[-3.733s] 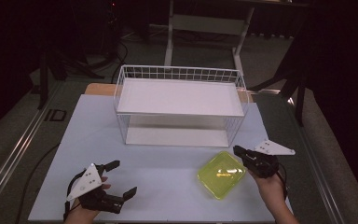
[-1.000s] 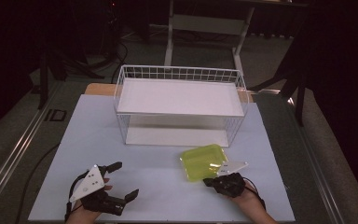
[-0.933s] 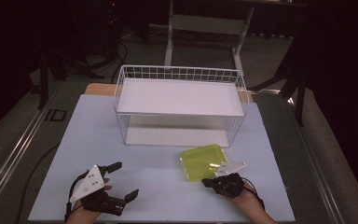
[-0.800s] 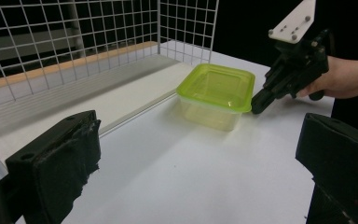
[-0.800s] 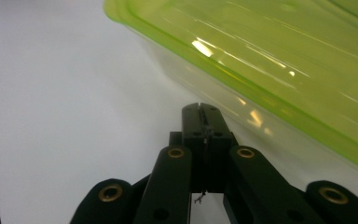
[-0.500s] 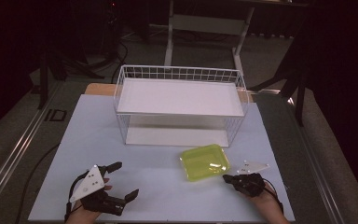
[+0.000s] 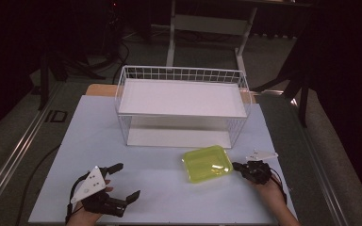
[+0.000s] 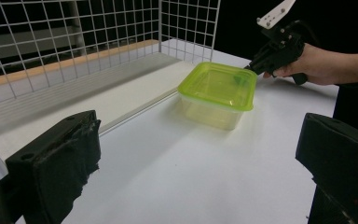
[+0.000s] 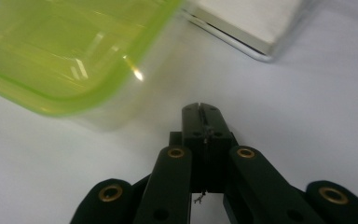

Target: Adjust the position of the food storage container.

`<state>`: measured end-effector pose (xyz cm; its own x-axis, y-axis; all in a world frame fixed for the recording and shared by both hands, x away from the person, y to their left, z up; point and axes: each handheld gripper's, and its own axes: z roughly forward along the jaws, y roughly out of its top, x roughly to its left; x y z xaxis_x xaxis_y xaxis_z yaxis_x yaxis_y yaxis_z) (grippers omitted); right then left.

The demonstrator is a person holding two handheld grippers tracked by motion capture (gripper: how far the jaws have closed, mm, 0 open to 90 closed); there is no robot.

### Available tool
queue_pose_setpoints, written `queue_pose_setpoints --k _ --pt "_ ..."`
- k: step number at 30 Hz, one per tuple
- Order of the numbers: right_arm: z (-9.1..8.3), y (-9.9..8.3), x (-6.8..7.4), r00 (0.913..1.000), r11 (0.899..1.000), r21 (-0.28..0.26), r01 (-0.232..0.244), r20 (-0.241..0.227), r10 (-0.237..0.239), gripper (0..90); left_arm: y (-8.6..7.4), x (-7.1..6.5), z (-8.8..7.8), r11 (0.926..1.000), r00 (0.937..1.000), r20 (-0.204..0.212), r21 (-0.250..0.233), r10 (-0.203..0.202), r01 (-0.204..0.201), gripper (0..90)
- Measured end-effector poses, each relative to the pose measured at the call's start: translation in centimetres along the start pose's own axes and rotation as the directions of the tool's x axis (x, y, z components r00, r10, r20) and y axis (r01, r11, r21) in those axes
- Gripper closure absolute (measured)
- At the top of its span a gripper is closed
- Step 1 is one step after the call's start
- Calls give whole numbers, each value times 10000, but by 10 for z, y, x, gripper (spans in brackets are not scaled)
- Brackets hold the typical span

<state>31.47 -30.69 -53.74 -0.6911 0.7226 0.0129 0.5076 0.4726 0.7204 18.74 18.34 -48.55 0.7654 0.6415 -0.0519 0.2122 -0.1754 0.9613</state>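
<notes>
A clear box with a yellow-green lid [image 7: 207, 162] [image 8: 218, 87] [image 9: 51, 56] sits on the white table in front of the wire rack. My right gripper [image 7: 237, 166] [image 8: 254, 65] [image 9: 200, 108] is shut with nothing in it. Its tip lies just right of the box's right edge, a small gap apart in the right gripper view. At the table's front left my left gripper [image 7: 126, 181] stands open and empty, its two pads [image 8: 56, 158] wide apart and aimed toward the box.
A white wire rack [image 7: 181, 106] with a flat white shelf stands at the middle back, its base plate [image 9: 247, 28] close behind the box. The table's front edge [image 7: 169, 221] runs just below both hands. Dark floor and table legs lie beyond.
The box has been slid left from the front right to the middle, in front of the rack. My right gripper then moved around to the box's right side. The left gripper has stayed put.
</notes>
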Motion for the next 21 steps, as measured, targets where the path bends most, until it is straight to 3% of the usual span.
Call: queue_pose_setpoints --k 6,10,11,21 --pt "6 5 13 9981 9995 12 312 -530 -311 900 -1 0 0 10000 10000 24 16 -11 11 7" --pt "7 6 19 9978 9995 102 311 -588 -305 900 0 0 0 10000 10000 -81 42 47 -47 6" --pt "6 6 25 9959 9993 138 352 -834 -339 900 -1 1 -1 10000 9999 -101 -7 -22 22 6" --pt "11 18 43 9887 9962 120 864 -1240 -842 900 -2 1 1 9999 9999 -40 58 -122 122 6"
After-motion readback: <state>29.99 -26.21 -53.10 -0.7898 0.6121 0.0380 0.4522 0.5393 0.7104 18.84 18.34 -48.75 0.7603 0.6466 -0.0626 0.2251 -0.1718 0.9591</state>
